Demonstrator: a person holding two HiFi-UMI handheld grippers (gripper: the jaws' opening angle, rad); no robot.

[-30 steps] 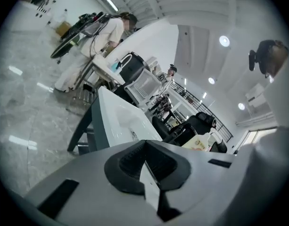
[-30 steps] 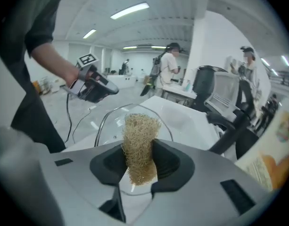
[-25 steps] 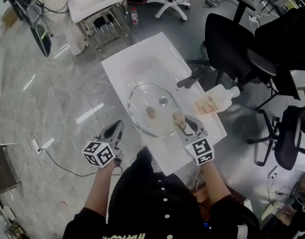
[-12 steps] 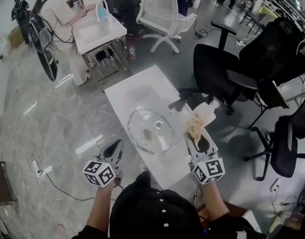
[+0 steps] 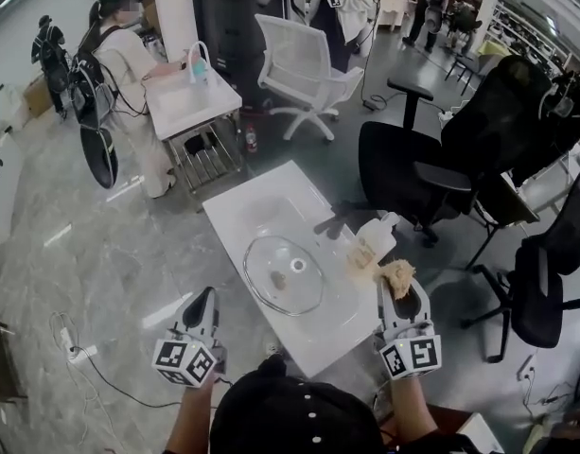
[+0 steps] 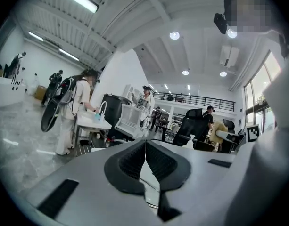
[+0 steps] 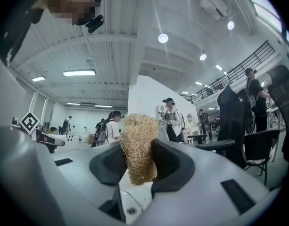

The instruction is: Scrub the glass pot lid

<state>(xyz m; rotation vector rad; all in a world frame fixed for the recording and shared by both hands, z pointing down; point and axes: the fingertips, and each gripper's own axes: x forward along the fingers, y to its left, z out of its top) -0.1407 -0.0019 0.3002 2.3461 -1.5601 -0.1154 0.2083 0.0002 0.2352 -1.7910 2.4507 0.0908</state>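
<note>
Pulled up and back from the table since a second ago: right gripper (image 5: 400,282), then down at the rim of the glass pot lid (image 5: 282,274), now off past the near right corner of the white table (image 5: 235,206); left gripper (image 5: 206,299) likewise drawn back, off the near left edge. Holds a straw-coloured fibrous scrubber (image 7: 137,147) pinched upright between the right jaws, sticking out above them. Has the left jaws closed right together with nothing between. Leaves the lid lying flat near the middle of the table, knob (image 5: 296,264) up, apart from both grippers, with a brownish scrap (image 5: 278,279) on the glass beside the knob, possibly residue or a shed bit of scrubber; too small to tell. Shows a white bottle (image 5: 375,238) at the table's right edge, just ahead of the scrubber. Reads as a break in scrubbing, not a stroke: no contact with the glass at present. Means bringing the scrubber back down onto the lid, and likely steadying the rim with the left, before more cleaning counts.
</note>
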